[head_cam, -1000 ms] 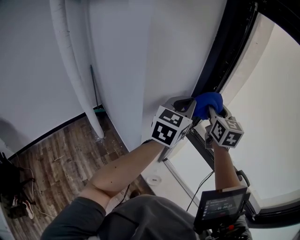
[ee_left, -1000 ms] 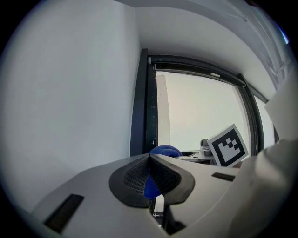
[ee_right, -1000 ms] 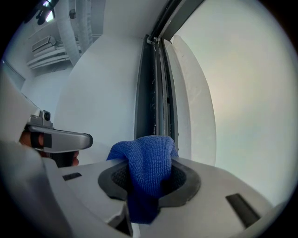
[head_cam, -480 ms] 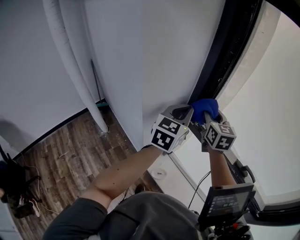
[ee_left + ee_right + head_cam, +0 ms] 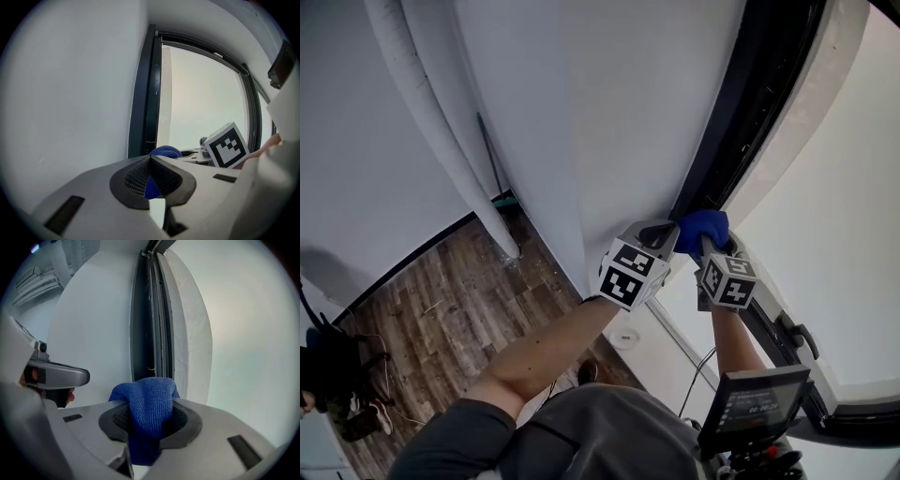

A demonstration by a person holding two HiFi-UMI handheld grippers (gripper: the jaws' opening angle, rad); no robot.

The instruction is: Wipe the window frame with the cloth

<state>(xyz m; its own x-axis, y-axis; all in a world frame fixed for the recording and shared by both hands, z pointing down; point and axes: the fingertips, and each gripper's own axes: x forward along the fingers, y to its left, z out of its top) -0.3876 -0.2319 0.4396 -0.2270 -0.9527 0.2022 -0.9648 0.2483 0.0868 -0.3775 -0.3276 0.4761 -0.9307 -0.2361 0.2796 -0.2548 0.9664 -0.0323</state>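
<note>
A blue cloth (image 5: 701, 228) is bunched between the pads of my right gripper (image 5: 705, 246), which is shut on it. The cloth presses against the dark window frame (image 5: 750, 112) at the edge of the white wall. In the right gripper view the cloth (image 5: 149, 399) spills over the jaws, with the frame (image 5: 150, 310) running straight up behind it. My left gripper (image 5: 661, 230) sits just left of the cloth against the wall. Its jaws are shut, tips meeting (image 5: 150, 157), nothing clamped. The cloth (image 5: 165, 151) shows just beyond them, beside the frame (image 5: 145, 93).
A white wall (image 5: 581, 122) lies left of the frame and pale glass (image 5: 844, 187) right of it. A window handle (image 5: 795, 336) sits lower on the frame. A white pipe (image 5: 441, 141) and thin pole (image 5: 490, 169) stand over the wood floor (image 5: 441, 300). A small screen (image 5: 755, 403) hangs at my chest.
Both grippers and the cloth have shifted a little down and left in the head view while staying against the frame. The right gripper's hold on the cloth is unchanged.
</note>
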